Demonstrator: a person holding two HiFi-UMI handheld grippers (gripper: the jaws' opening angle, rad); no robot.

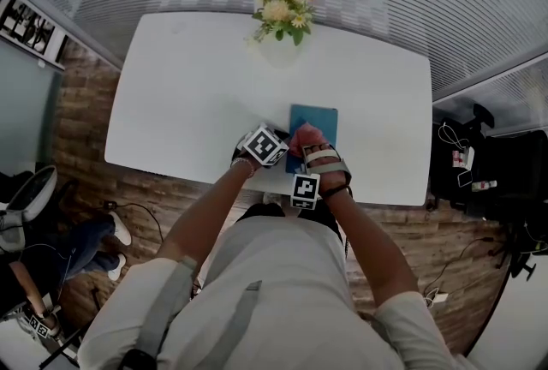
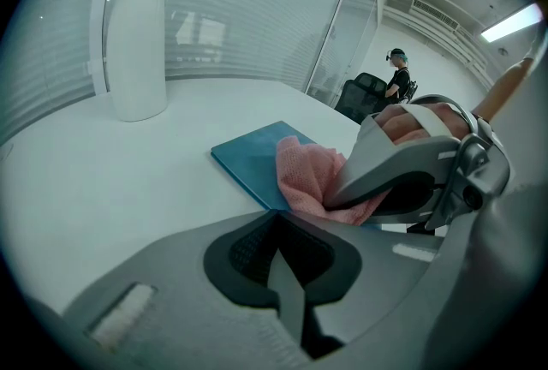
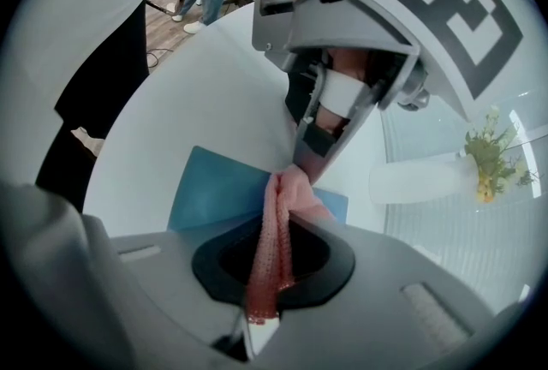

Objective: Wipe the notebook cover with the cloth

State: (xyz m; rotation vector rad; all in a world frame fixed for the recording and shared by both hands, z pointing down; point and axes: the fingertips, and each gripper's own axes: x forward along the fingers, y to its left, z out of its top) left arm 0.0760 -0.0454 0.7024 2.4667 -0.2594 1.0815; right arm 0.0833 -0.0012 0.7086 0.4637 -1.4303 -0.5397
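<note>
See blue notebook [image 1: 315,124] flat on white table [image 1: 188,94], close to front edge, right of centre. Read right gripper [image 3: 267,274] as clamped on pink cloth [image 3: 272,248], fold running up between jaws. Find cloth bunched over notebook's near end, apparently touching cover; contact partly hidden. Read left gripper [image 2: 287,265] as pressed together, nothing between, just beside right gripper at front edge. Note white vase [image 1: 278,47] of flowers [image 1: 287,8] at far edge, well apart from notebook.

Both forearms [image 1: 205,214] extend forward, close together; the left tongs [image 2: 278,261] pressed together and empty, the right tongs [image 3: 272,261] pinched on pink cloth [image 3: 289,193].
</note>
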